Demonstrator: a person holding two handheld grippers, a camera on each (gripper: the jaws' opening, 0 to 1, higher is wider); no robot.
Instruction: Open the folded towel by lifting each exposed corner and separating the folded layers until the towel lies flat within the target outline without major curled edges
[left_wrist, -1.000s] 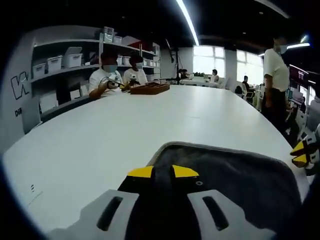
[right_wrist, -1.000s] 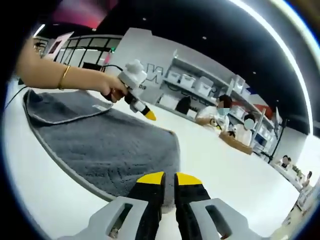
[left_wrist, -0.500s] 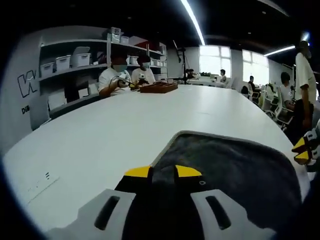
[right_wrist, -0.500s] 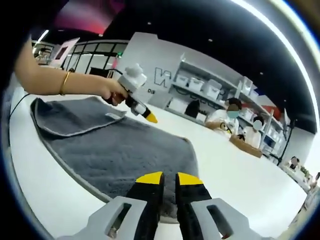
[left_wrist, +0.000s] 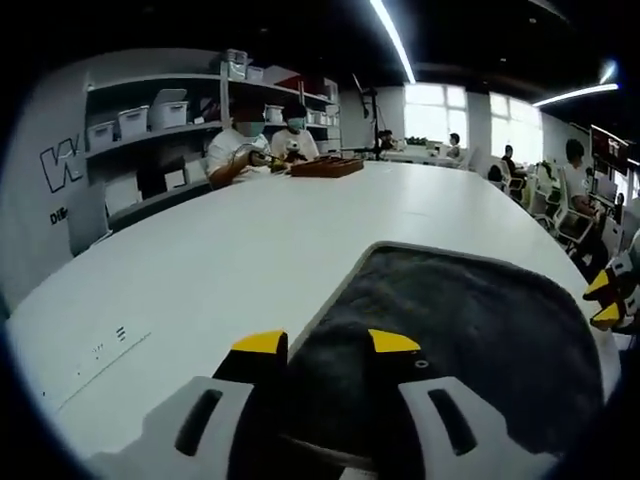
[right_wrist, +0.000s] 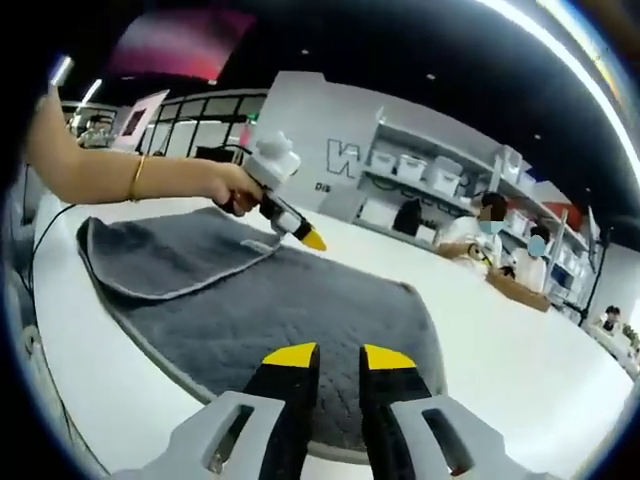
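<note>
The towel (right_wrist: 250, 300) lies on the white bench (left_wrist: 200, 260), mostly spread, so the work looks to be in its last unfolding step. At the left of the right gripper view one flap (right_wrist: 165, 255) is doubled over the main layer, its pale hem curving across the pile, and the left gripper (right_wrist: 305, 238), held in a hand (right_wrist: 232, 188), hovers just above that flap's tip. In the left gripper view its jaws stand apart and empty over the towel's near edge. The right gripper (right_wrist: 337, 357) is slightly parted too, holding nothing, poised above the towel's near hem. The next move, as I judge it, is to pinch the doubled flap's corner, carry it outward and lay it flat, then smooth any curl. I cannot make out a target outline. Bare bench runs wide beyond the towel's far rounded corner (left_wrist: 385, 248), giving ample room to spread. Seated people (left_wrist: 265, 145) and a wooden tray (left_wrist: 325, 167) lie well apart.
</note>
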